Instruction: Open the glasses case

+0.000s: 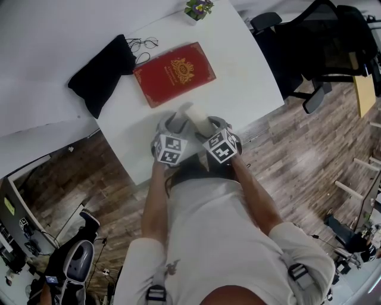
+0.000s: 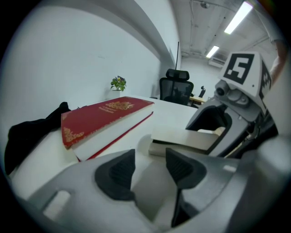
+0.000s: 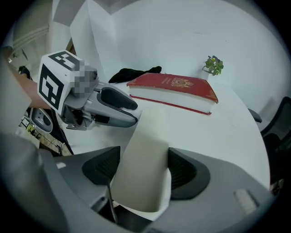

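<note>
At the lower edge of the table (image 1: 250, 77), in the middle of the head view, what are the two tools on?

The glasses case (image 1: 184, 111), pale and oblong. The right tool (image 3: 143, 170) has it clamped across its width, one jaw on each long side, and the case fills the gap.

And the left tool (image 2: 150, 157)?

Its jaws stand narrow, with a pale piece between them that looks like the case's end. In the right gripper view its fingers meet the case's left edge.

Is the case open? Anything in it?

In the left gripper view a dark slit runs between lid and base, so the lid sits slightly raised. I can't tell what's inside.

Where are the glasses?

A pair of glasses (image 1: 143, 43) lies out on the table at upper left, just beside a black cloth (image 1: 101, 74).

What else is up there?

A red book (image 1: 174, 72) lies flat in the upper middle, just beside the cloth's right end. A small potted plant (image 1: 198, 8) stands at the top edge.
</note>
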Demonstrator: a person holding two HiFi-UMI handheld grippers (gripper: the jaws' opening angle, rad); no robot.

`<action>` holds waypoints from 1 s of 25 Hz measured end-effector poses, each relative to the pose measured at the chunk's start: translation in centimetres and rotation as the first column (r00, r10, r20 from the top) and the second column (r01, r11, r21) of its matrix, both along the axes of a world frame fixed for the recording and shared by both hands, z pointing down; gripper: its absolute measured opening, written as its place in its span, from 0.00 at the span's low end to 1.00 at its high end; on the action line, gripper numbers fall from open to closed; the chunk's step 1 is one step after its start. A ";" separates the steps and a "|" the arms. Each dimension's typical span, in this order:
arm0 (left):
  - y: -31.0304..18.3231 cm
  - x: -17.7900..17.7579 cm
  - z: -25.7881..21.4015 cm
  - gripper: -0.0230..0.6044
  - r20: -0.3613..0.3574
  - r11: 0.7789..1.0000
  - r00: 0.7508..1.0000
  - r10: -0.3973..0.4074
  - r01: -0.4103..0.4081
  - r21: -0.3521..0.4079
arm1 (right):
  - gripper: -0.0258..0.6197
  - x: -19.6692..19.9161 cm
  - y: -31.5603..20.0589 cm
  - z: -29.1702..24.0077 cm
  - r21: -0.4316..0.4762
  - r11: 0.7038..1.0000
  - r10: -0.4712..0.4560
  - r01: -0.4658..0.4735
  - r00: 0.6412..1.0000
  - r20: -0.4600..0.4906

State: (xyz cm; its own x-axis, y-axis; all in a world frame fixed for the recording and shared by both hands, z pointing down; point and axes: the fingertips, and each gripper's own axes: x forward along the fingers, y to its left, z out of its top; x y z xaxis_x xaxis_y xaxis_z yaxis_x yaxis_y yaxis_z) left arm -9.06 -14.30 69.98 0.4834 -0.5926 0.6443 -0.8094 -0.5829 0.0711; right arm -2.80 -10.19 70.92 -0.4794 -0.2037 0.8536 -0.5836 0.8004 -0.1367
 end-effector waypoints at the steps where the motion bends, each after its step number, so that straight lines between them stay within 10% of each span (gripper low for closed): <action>1: -0.1 0.1 -0.1 0.37 0.001 1.000 1.000 -0.002 0.002 0.001 | 0.56 0.0 0.0 0.0 -0.003 1.000 -0.009 0.009 1.000 0.006; 25: -0.1 0.4 0.3 0.38 -0.002 1.000 1.000 -0.011 0.011 -0.004 | 0.54 0.4 -0.3 -0.8 -0.010 0.999 -0.038 0.039 0.997 0.061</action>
